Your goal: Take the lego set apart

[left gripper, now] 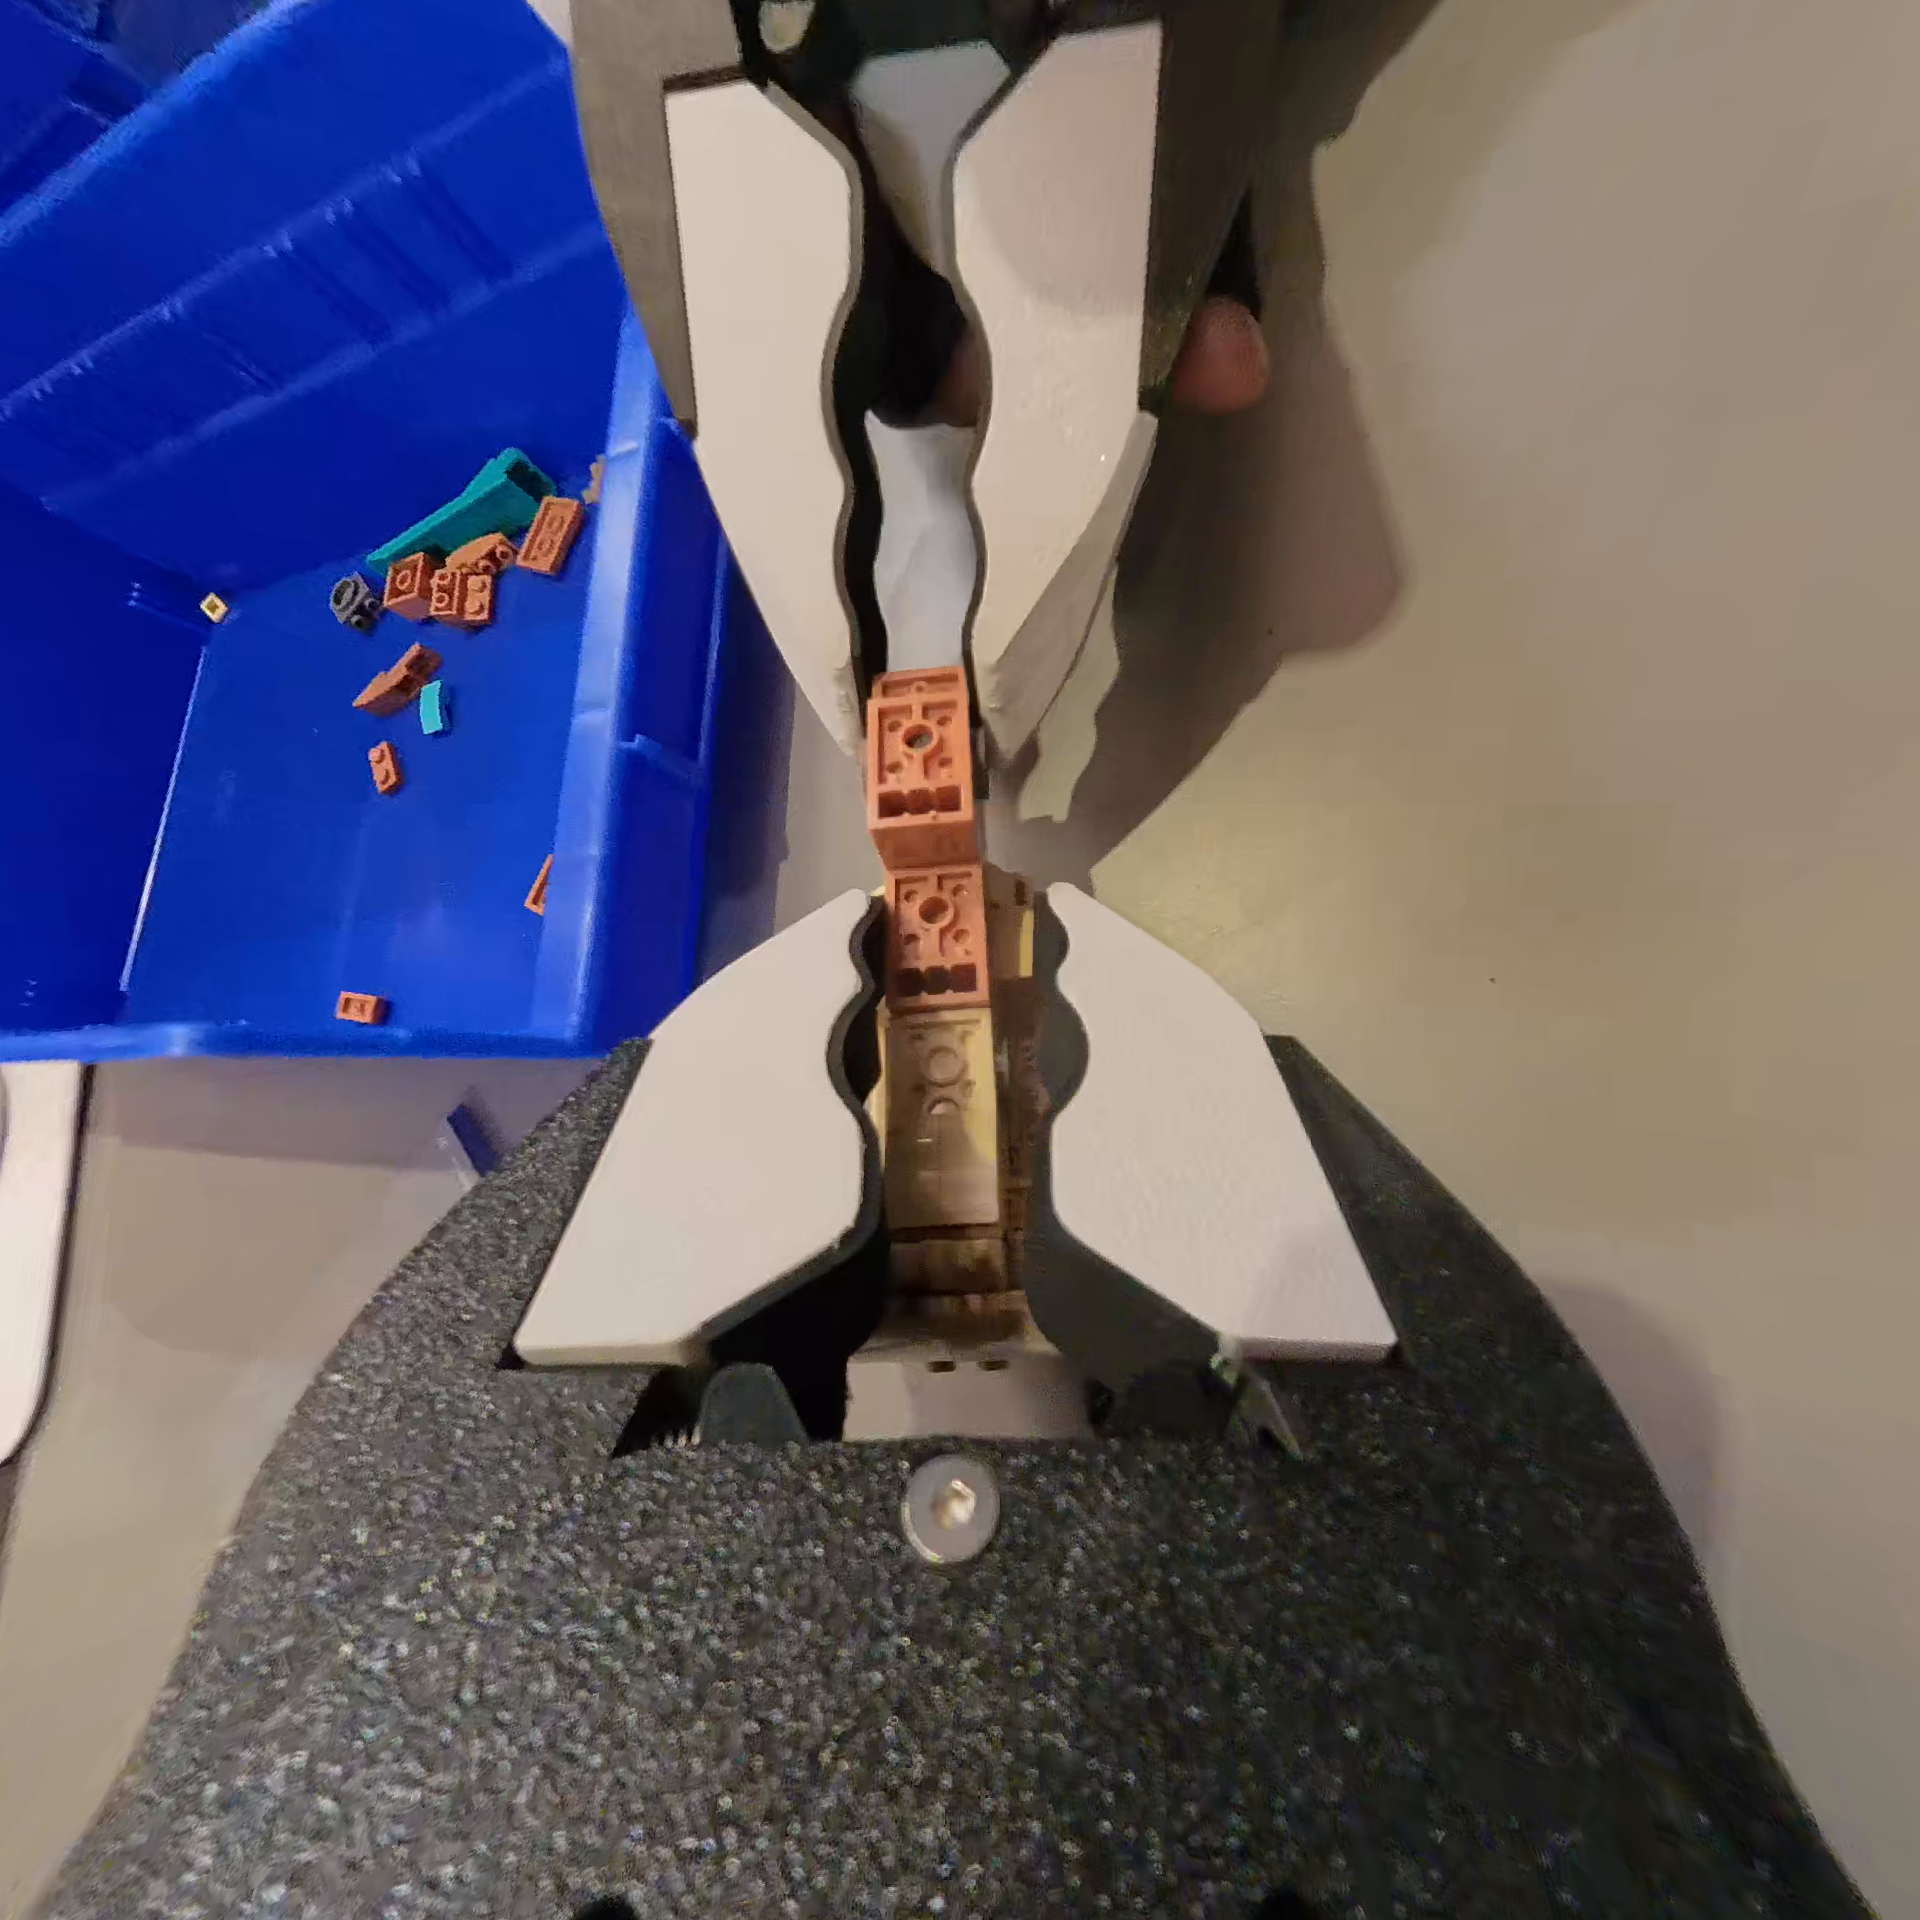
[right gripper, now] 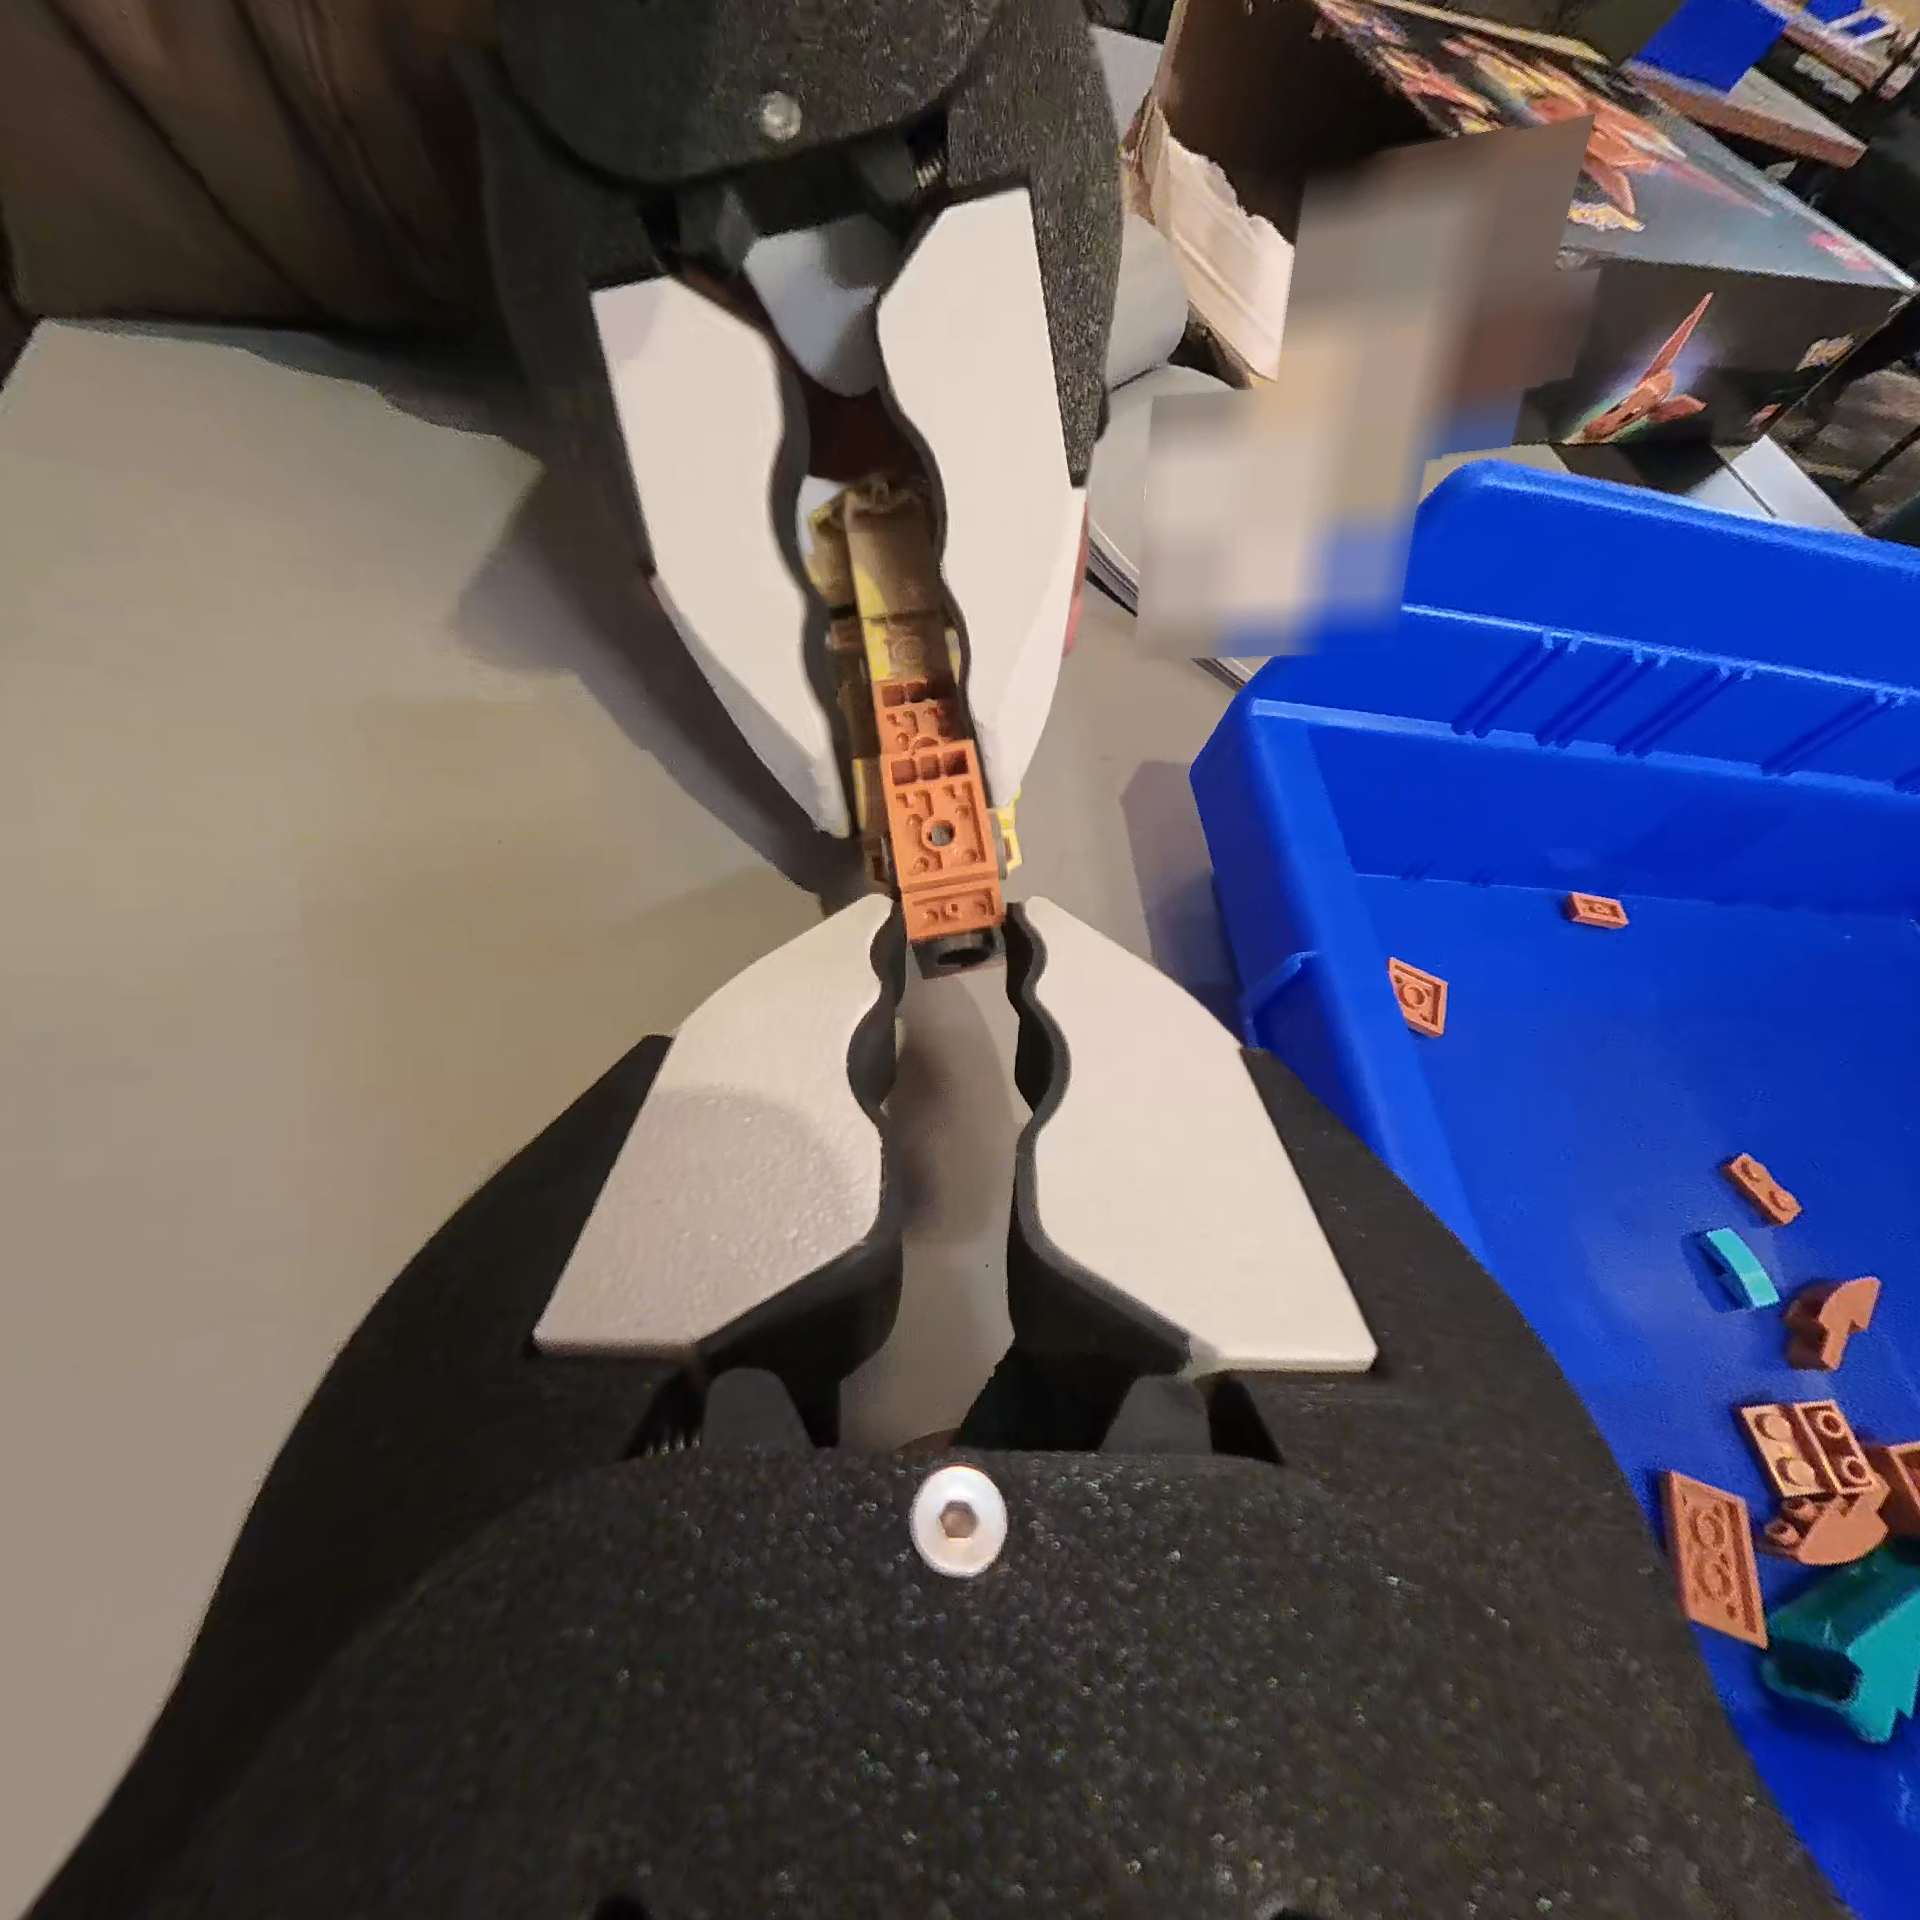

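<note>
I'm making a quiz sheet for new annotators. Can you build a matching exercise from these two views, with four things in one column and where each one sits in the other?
Things
1. blue bin
2. teal wedge
3. brick assembly
4. printed box

Places
A. spans between the left tool and the right tool, one end in each
B. lies inside the bin among loose orange pieces
C. stands on the grey table, beside the tools
D. sits behind the bin, in the background

Pairs: 1-C, 2-B, 3-A, 4-D
</note>
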A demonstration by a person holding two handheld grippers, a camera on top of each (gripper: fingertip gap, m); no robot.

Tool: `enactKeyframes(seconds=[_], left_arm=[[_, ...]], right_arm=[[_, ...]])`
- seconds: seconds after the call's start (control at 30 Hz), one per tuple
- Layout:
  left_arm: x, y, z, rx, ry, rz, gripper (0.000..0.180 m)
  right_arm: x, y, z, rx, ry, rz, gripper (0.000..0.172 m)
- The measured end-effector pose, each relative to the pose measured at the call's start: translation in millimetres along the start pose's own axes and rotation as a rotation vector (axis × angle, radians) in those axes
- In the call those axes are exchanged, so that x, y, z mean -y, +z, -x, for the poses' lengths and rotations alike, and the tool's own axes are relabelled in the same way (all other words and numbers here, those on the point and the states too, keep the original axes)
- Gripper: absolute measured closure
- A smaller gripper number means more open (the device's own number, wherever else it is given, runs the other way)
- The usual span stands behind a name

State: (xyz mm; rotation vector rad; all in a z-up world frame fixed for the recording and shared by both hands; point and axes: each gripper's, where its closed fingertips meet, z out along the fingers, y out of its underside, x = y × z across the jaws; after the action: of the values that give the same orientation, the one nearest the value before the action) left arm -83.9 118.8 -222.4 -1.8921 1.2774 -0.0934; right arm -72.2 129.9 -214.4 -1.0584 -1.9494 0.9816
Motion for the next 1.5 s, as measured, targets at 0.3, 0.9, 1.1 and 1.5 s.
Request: enactKeyframes(seconds=[0.3,0.9,1.1,1.5], left_arm=[[0.7,-11.5,4.2,-0.054,-0.206,-0.189,0.157],[25.2,-20.8,0.2,-0.237,-0.447,-0.446,0.157],[25.7,-21.8,0.8,-0.239,-0.457,-0.447,0.157],[18.5,-18.2,-0.1,-0.239,-0.452,-0.398,0.157]], right_arm=[[5.5,-12.7,-5.6,-0.019,0.063,-0.072,0.149],[23.5,-23.9,0.1,0.032,0.177,-0.212,0.148],[11.0,-23.0,4.1,0.076,0.197,-0.130,0.146],[-17.5,1.0,13.3,0.095,0.179,0.135,0.156]])
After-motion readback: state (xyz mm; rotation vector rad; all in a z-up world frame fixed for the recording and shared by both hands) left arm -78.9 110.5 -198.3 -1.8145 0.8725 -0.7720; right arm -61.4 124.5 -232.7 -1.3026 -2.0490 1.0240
